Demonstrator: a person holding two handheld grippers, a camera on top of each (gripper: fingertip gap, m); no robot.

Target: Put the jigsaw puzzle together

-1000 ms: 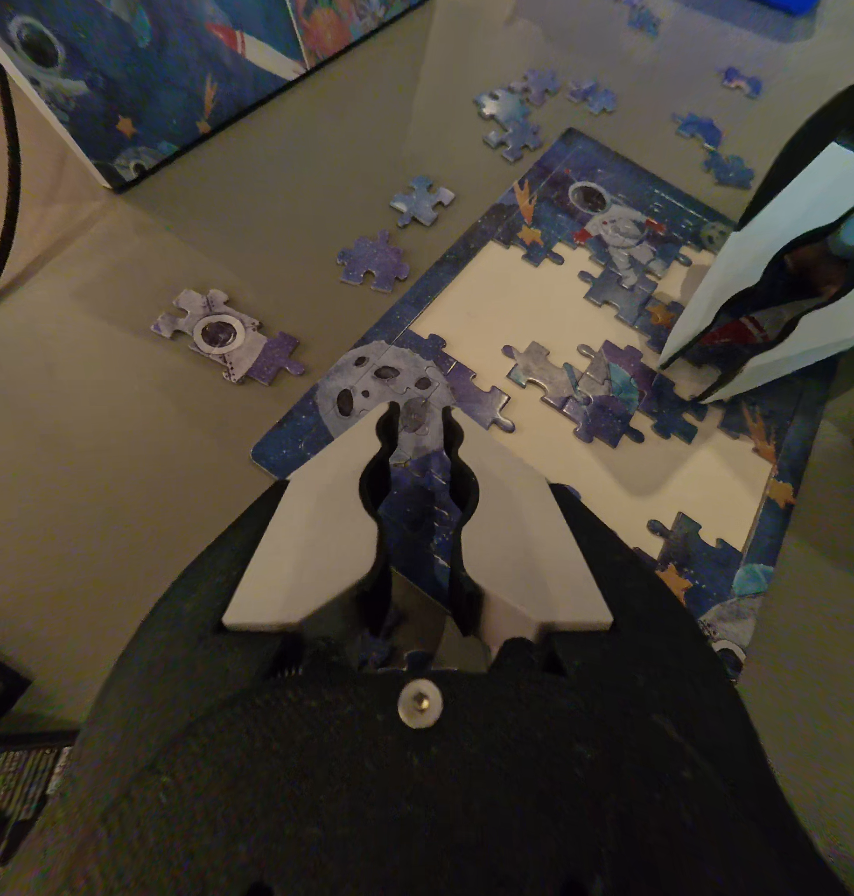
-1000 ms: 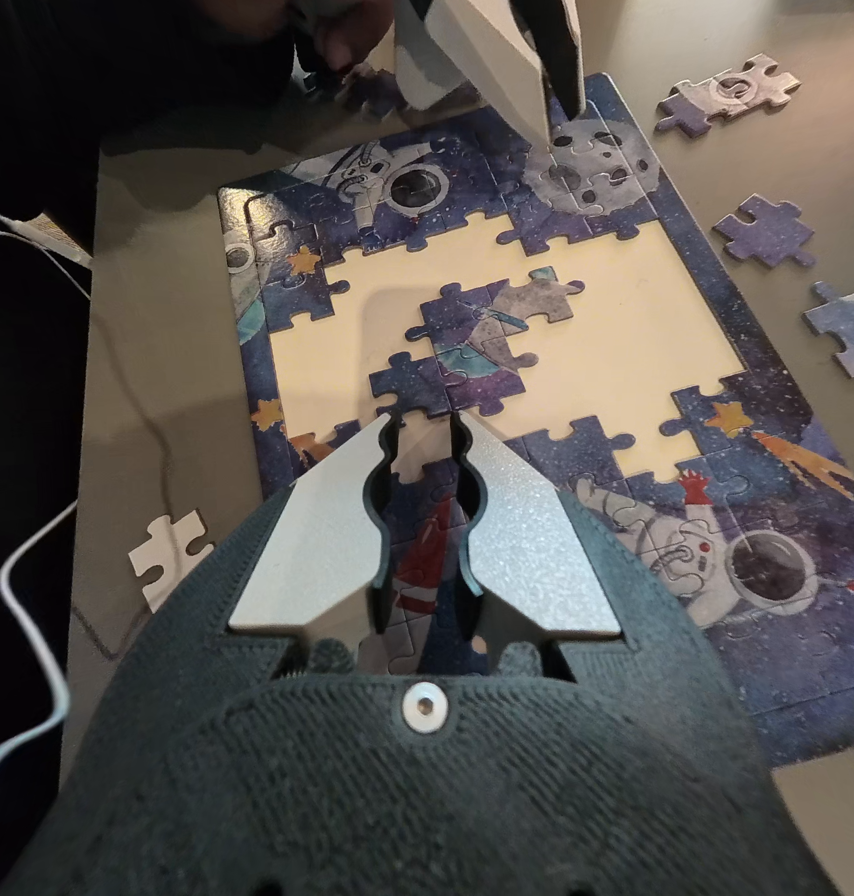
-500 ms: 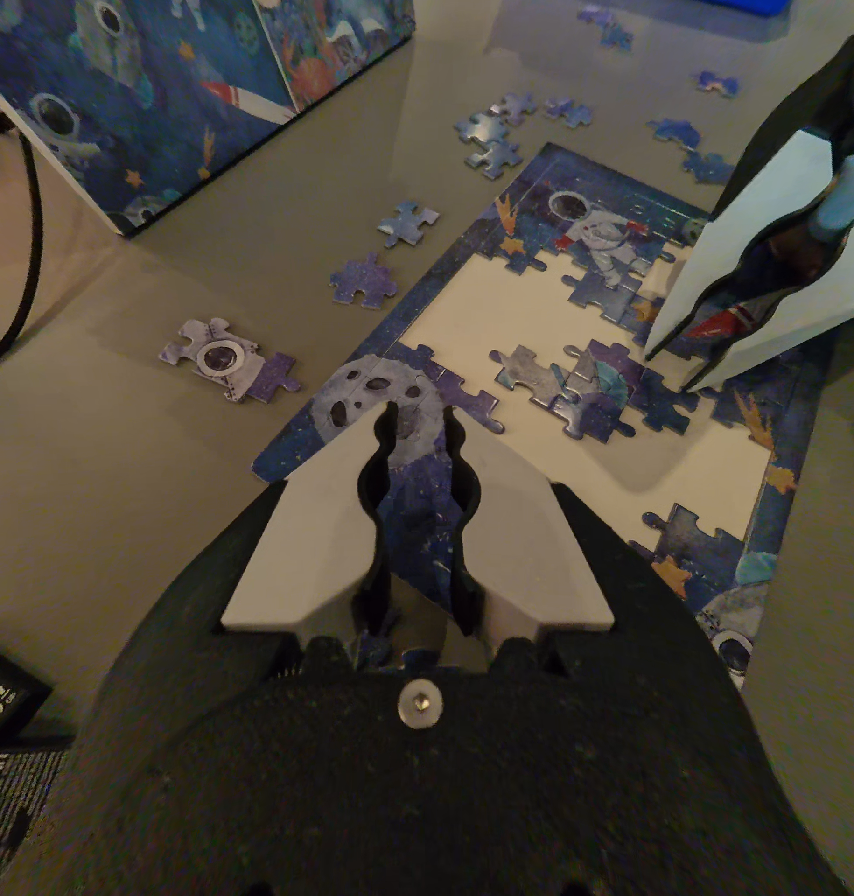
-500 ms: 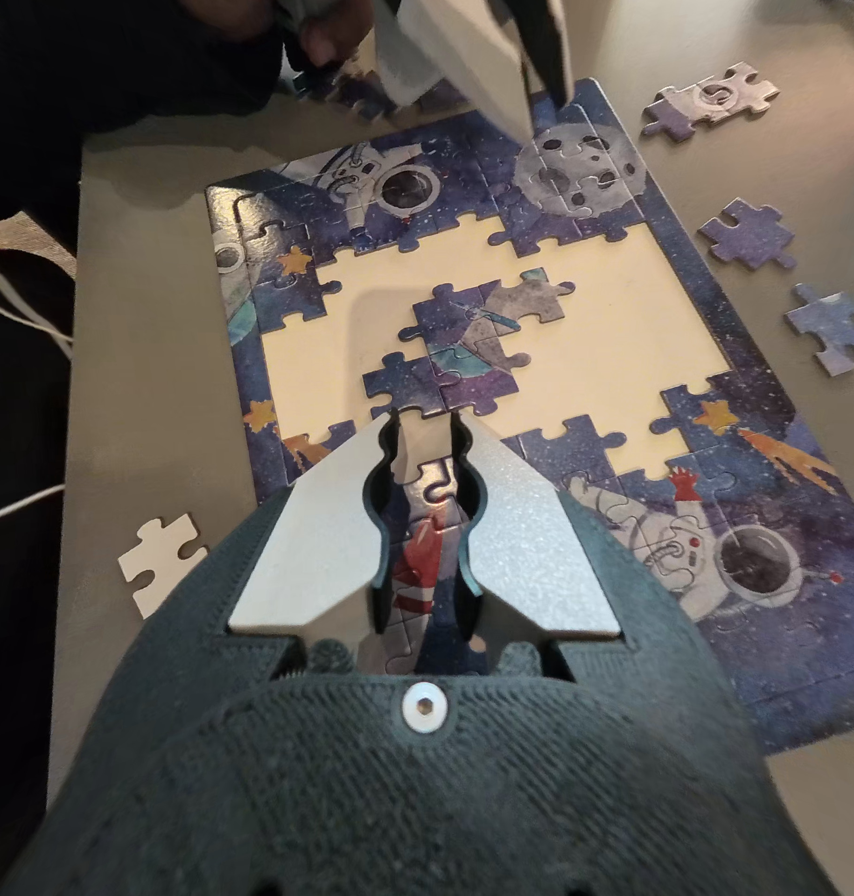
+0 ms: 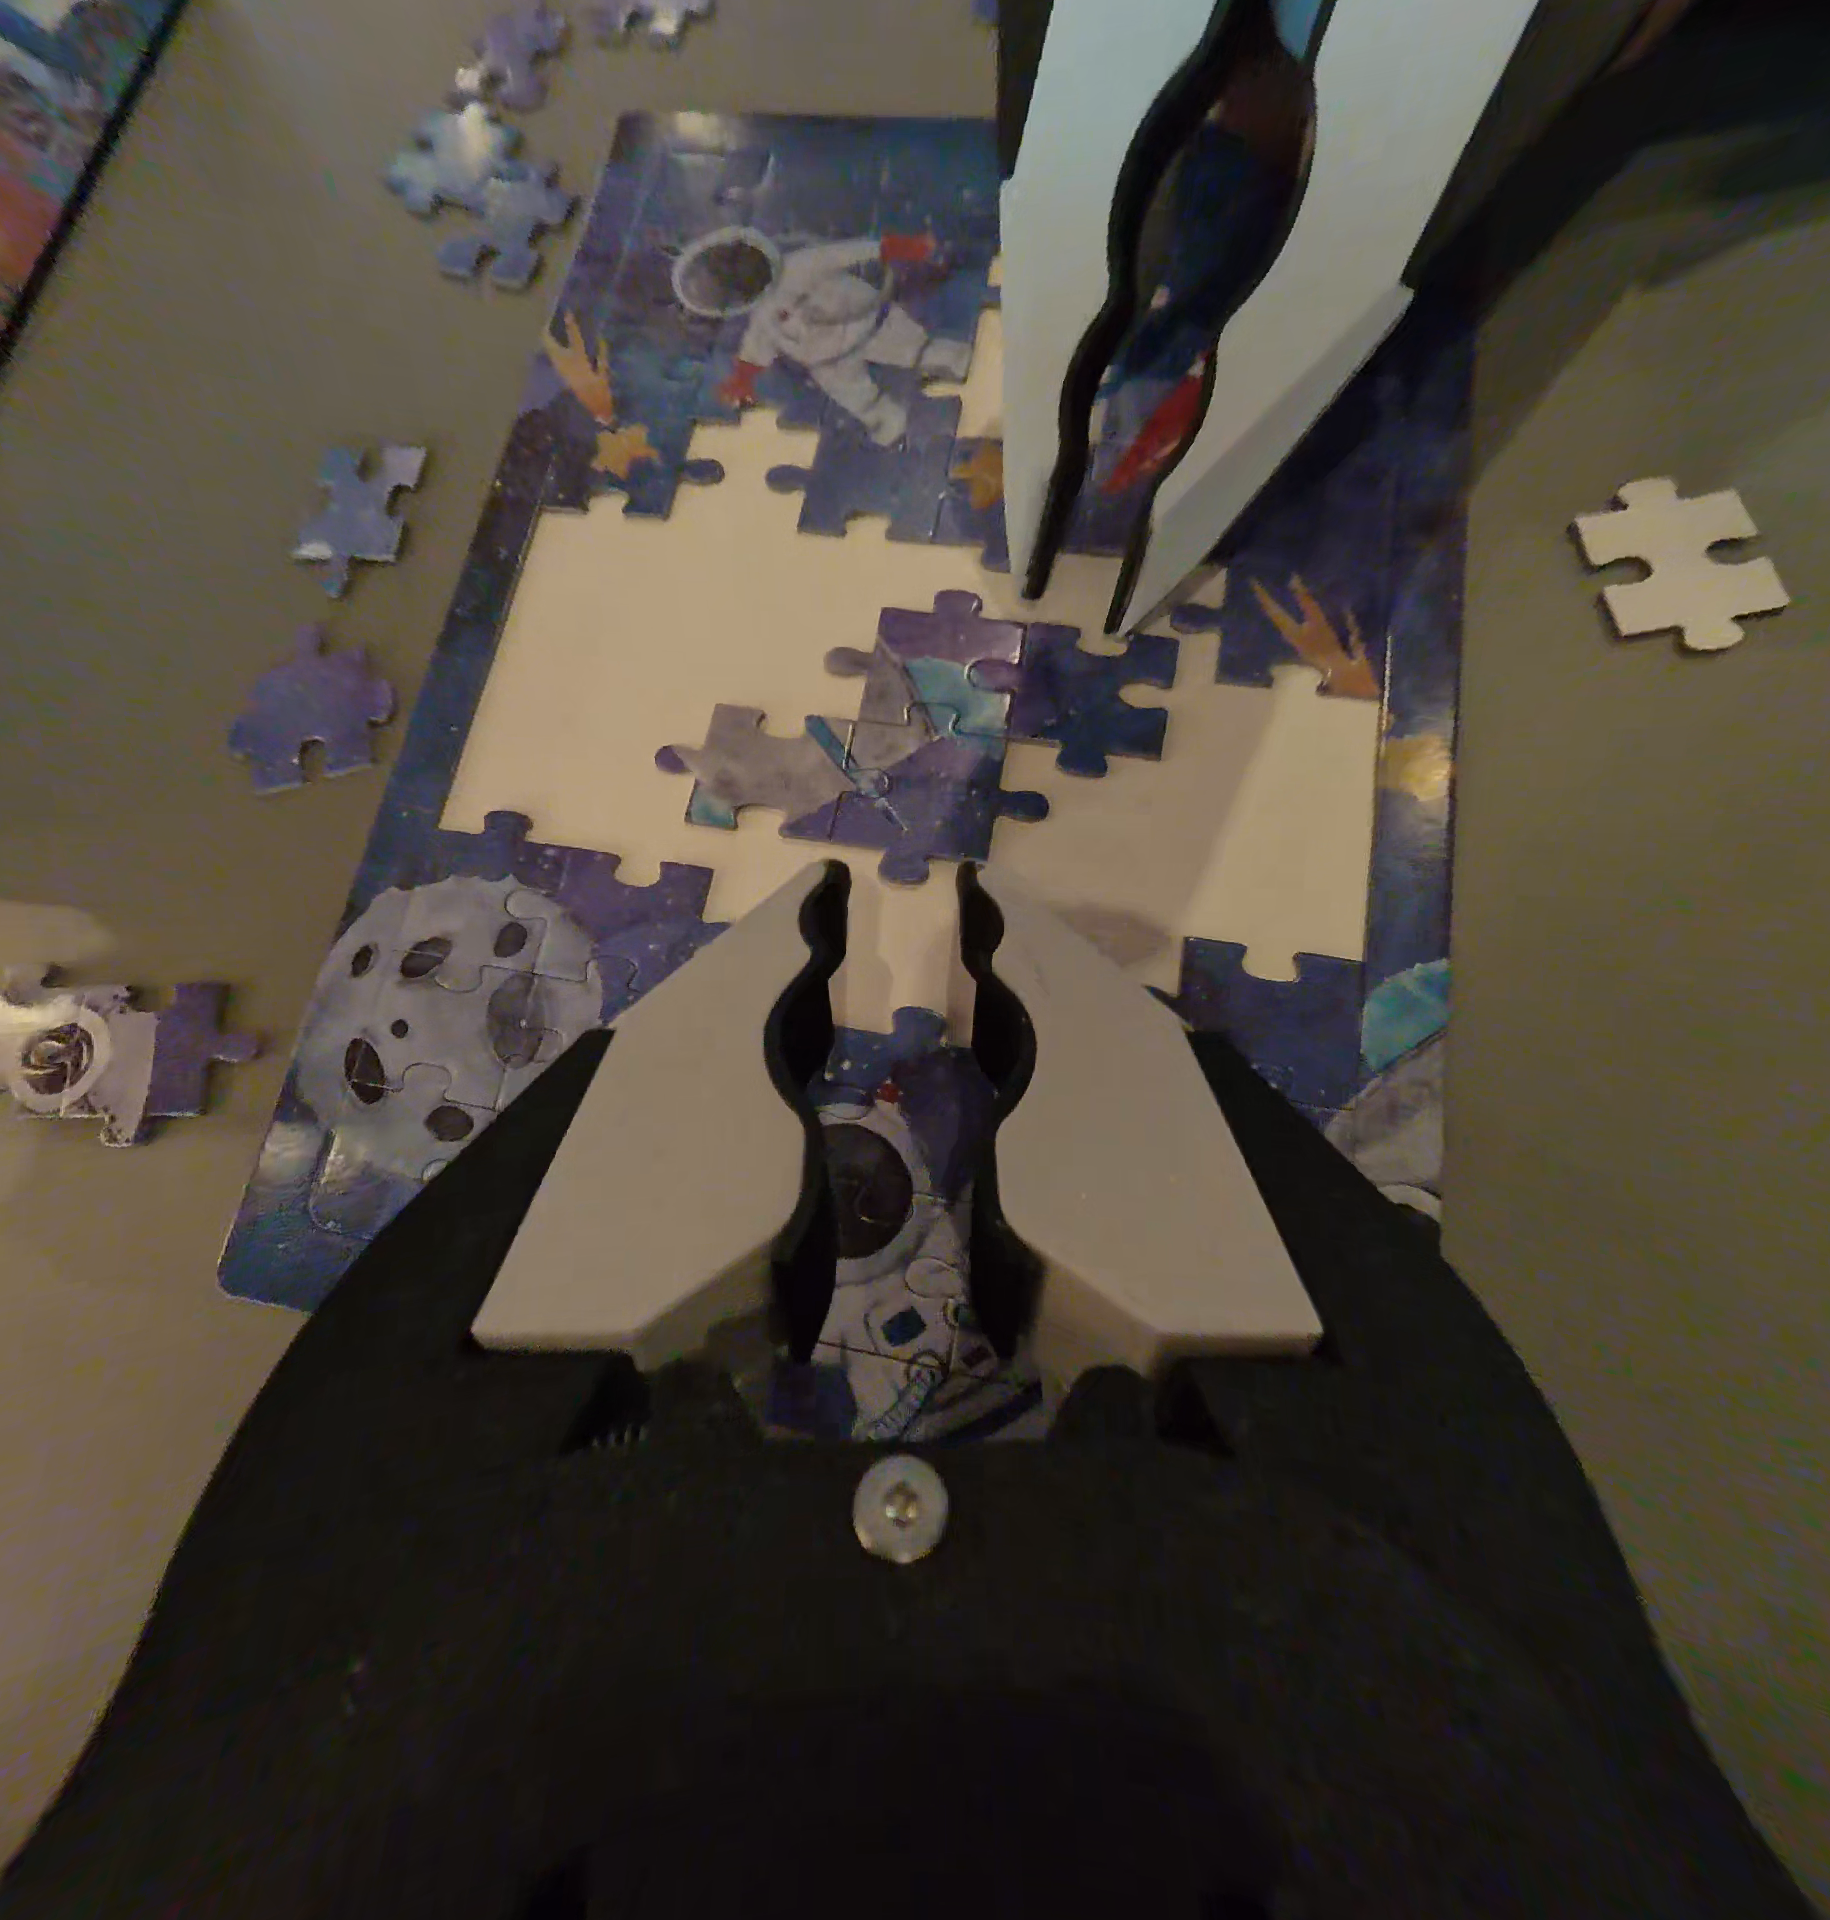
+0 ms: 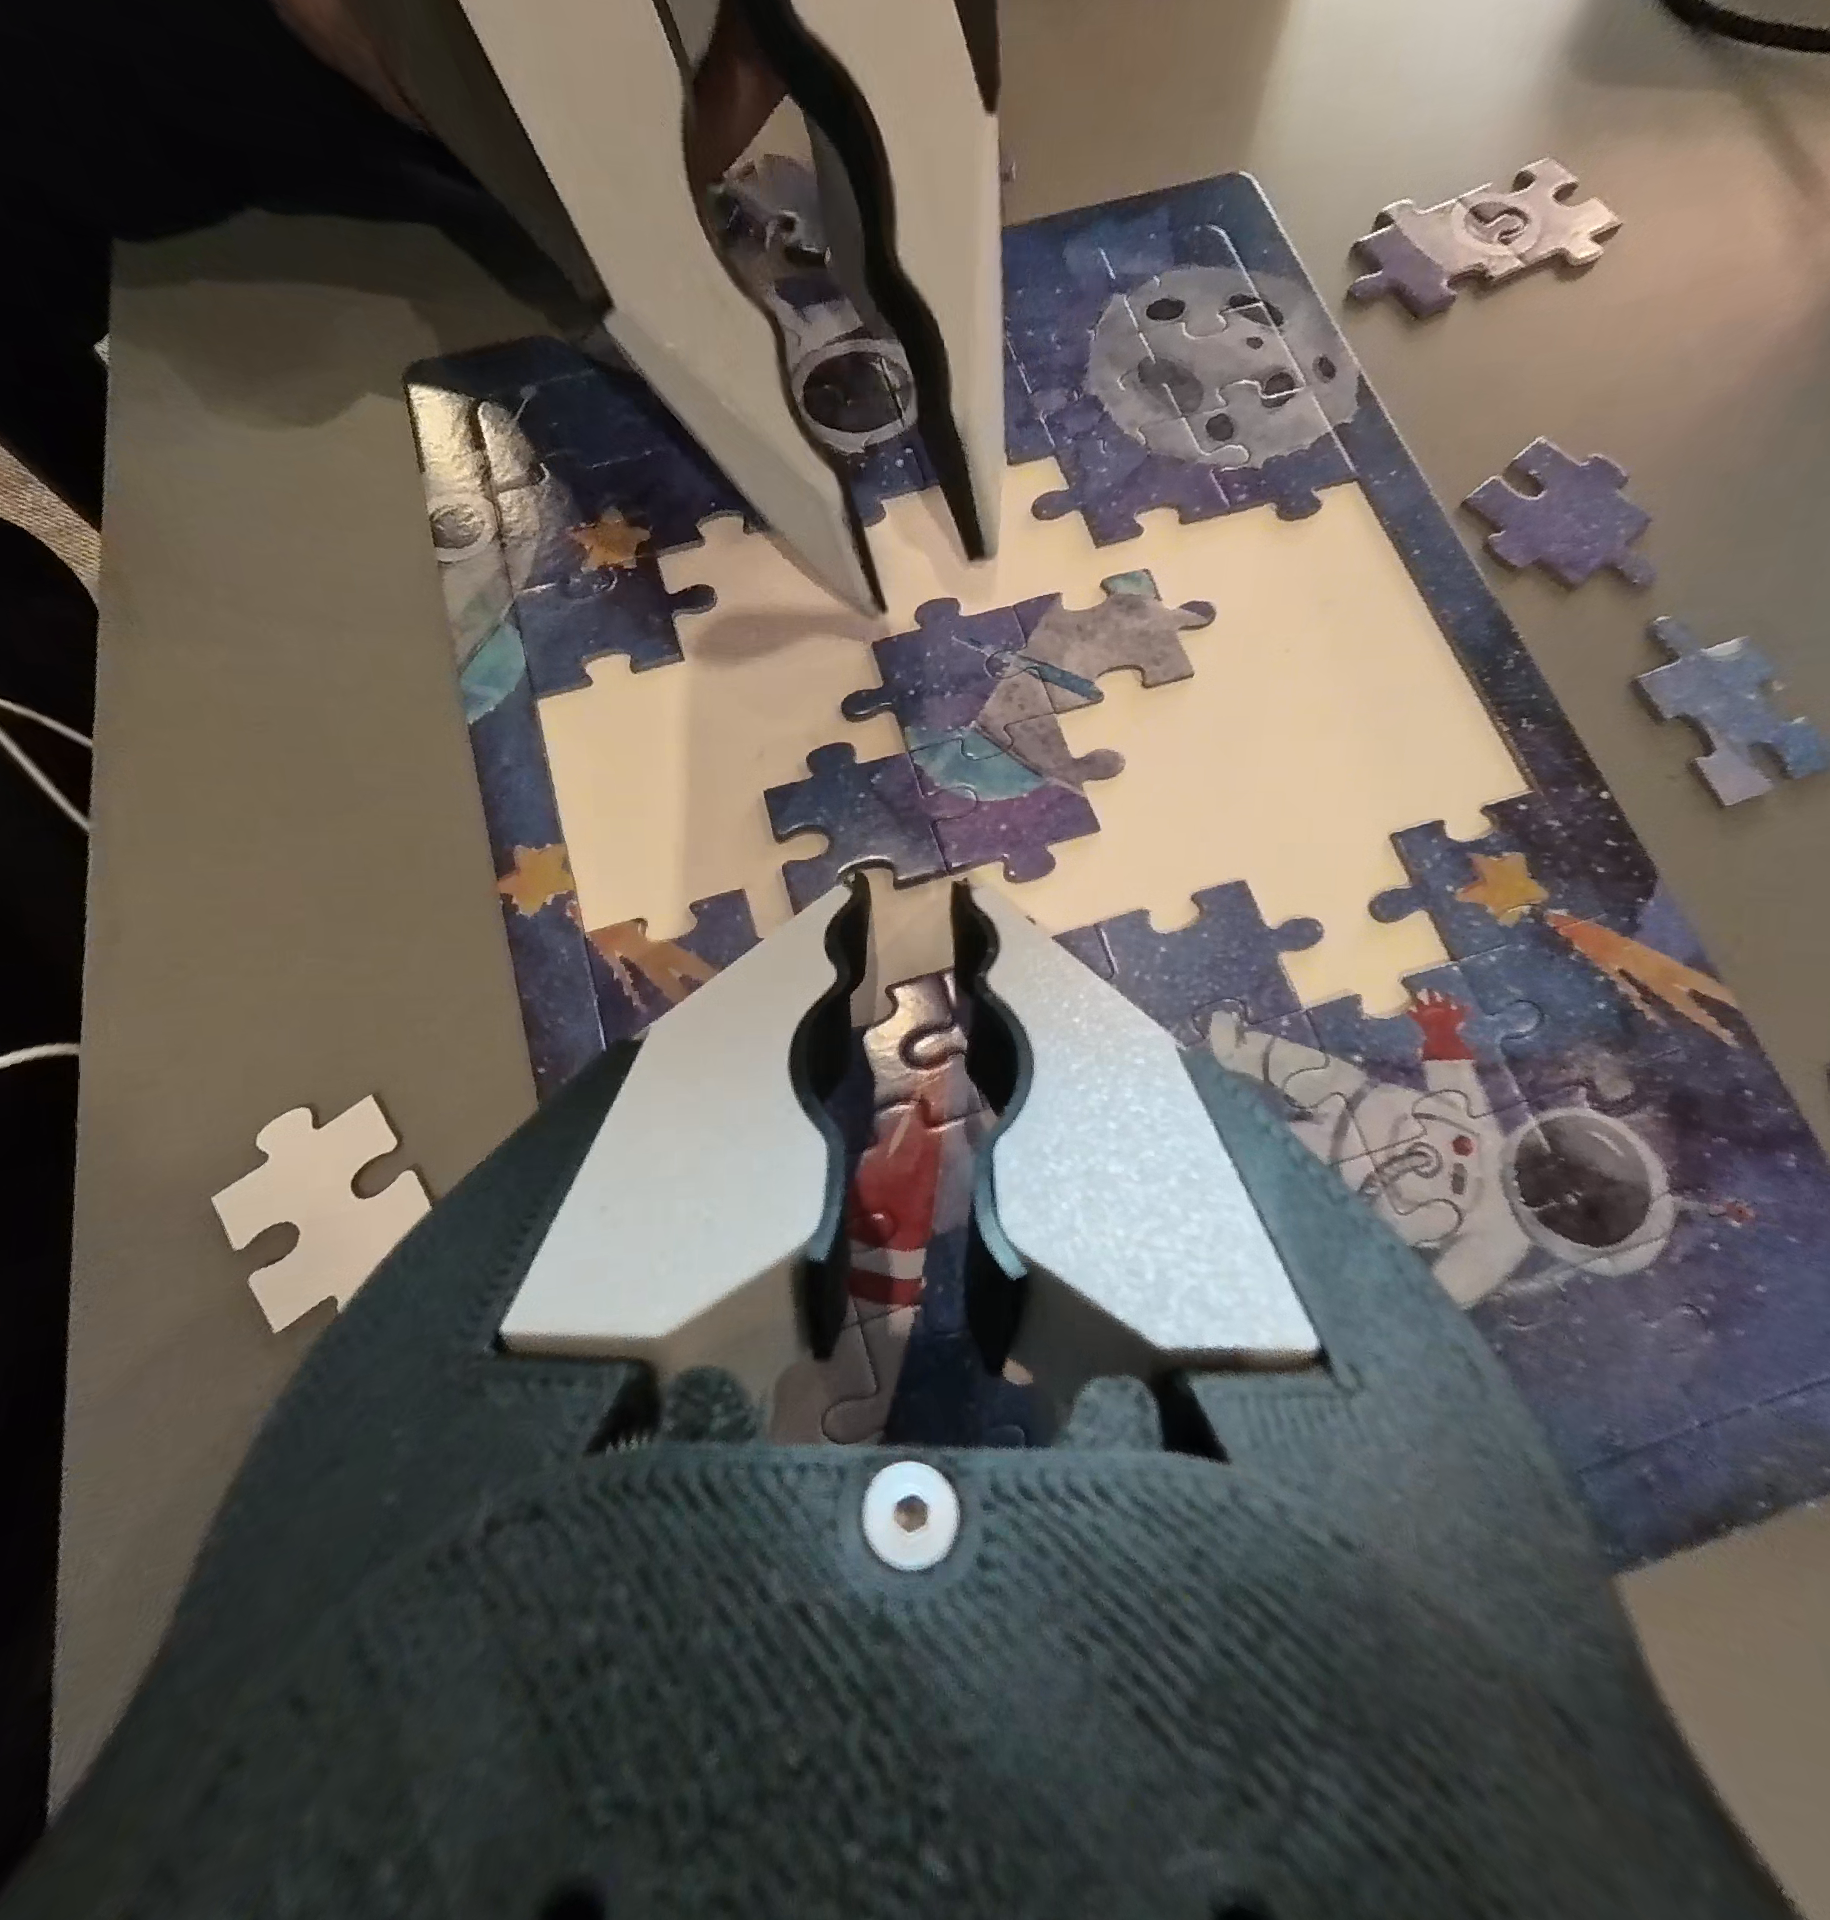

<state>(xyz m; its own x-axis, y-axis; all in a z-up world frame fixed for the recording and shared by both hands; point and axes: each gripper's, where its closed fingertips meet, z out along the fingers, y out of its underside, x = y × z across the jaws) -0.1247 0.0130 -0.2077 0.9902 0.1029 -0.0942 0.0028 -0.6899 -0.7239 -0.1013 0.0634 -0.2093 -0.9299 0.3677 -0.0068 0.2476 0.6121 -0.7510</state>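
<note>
The space jigsaw board (image 5: pixel 1420 665) lies on the grey table, its border filled and its cream middle (image 5: pixel 620 665) mostly bare. A loose cluster of joined pieces (image 5: pixel 921 748) lies in that middle; it also shows in the right wrist view (image 6: pixel 984 748). My left gripper (image 5: pixel 903 878) is narrowly open and empty, tips just short of the cluster's near edge. My right gripper (image 5: pixel 1075 608) comes from the opposite side, narrowly open and empty, tips at the cluster's far edge. In the right wrist view the right gripper (image 6: pixel 909 888) and the left gripper (image 6: pixel 921 577) bracket the cluster.
Loose pieces lie on the table left of the board (image 5: pixel 313 717) (image 5: pixel 360 509) (image 5: pixel 485 197), and a joined pair with a ring (image 5: pixel 80 1060). A white face-down piece (image 5: pixel 1675 566) lies on the right. A picture box (image 5: pixel 17 208) stands far left. White cables (image 6: pixel 7 727) hang off the table's edge. My right fingertips sit around 6 centimeters from my left ones.
My left gripper moved right from the moon corner to the middle of the board. My right gripper came forward. Both now face each other across the loose cluster.
</note>
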